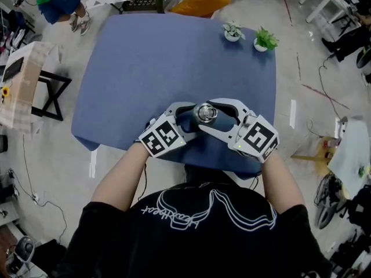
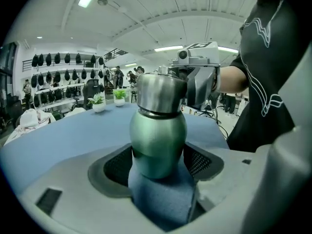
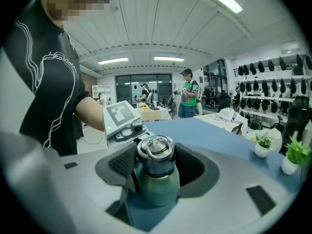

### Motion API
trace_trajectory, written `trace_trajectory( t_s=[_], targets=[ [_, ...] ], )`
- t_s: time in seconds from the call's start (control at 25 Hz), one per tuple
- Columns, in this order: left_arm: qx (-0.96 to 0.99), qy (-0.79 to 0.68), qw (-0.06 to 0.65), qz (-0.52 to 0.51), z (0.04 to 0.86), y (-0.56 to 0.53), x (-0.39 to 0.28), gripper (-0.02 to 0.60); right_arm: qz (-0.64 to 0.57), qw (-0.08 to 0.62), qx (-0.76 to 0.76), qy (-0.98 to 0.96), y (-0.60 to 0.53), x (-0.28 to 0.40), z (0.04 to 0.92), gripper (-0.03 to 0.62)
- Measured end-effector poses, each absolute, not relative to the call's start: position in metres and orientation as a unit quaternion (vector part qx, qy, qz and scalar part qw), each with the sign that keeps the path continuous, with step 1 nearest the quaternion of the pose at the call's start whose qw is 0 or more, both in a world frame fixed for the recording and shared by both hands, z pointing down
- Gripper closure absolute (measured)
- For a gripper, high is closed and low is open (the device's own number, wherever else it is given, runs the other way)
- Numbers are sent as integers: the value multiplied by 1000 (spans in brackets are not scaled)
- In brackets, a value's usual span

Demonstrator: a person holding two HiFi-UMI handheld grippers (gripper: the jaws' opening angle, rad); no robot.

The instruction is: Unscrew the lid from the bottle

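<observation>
Head view: blue tabletop (image 1: 145, 68) fills the upper and middle frame. The person stands at its near edge, forearms coming in from the bottom. The left gripper (image 1: 188, 119) and right gripper (image 1: 223, 116) meet at lower centre, with the bottle (image 1: 206, 113) between them.

Left gripper view: jaws are set fairly wide and clamp the green body (image 2: 158, 140), with the pads on either side of its belly. Whether the base rests on the tabletop cannot be told.

Right gripper view: jaws are also fairly wide and closed on the steel lid (image 3: 155, 155), with the pads on its flanks. The ring handle on top is clear of them.

Step in hand (judgement): breaking the thread loose; the lid looks fully seated on the shoulder.
- Keep the left grip firm and steady so the body does not spin with the lid.
- Roll the right wrist about the bottle's own axis, not across it.
- Hold the pads square on the lid wall and off the seam.
- If the wrist runs out of travel, release, turn back and re-grip rather than force it.
- Lift only once the lid turns freely.

Containers:
- Bottle: capped, contents not visible.
- Two small white pots (image 1: 233, 36) (image 1: 262, 47) at upper right: each holds a green plant, well apart from the work.
</observation>
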State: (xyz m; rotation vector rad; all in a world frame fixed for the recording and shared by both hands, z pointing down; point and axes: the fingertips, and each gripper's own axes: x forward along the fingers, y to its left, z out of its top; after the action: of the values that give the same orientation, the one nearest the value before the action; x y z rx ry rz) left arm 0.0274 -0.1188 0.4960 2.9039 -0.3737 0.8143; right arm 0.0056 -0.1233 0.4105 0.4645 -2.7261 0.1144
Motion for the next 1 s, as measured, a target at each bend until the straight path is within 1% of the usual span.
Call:
trace_trajectory(
  t_s=[0.44,0.76,1.0],
  targets=[
    [960,-41,29,275,496,-119,27,255,22,235,57,-970,-121,4,412,341],
    [954,24,24,298,498,-119,24,255,19,241,9,-970,-121,3,412,341],
    [952,36,24,301,499,-119,23,255,22,244,-7,-970,-121,2,412,339]
  ],
)
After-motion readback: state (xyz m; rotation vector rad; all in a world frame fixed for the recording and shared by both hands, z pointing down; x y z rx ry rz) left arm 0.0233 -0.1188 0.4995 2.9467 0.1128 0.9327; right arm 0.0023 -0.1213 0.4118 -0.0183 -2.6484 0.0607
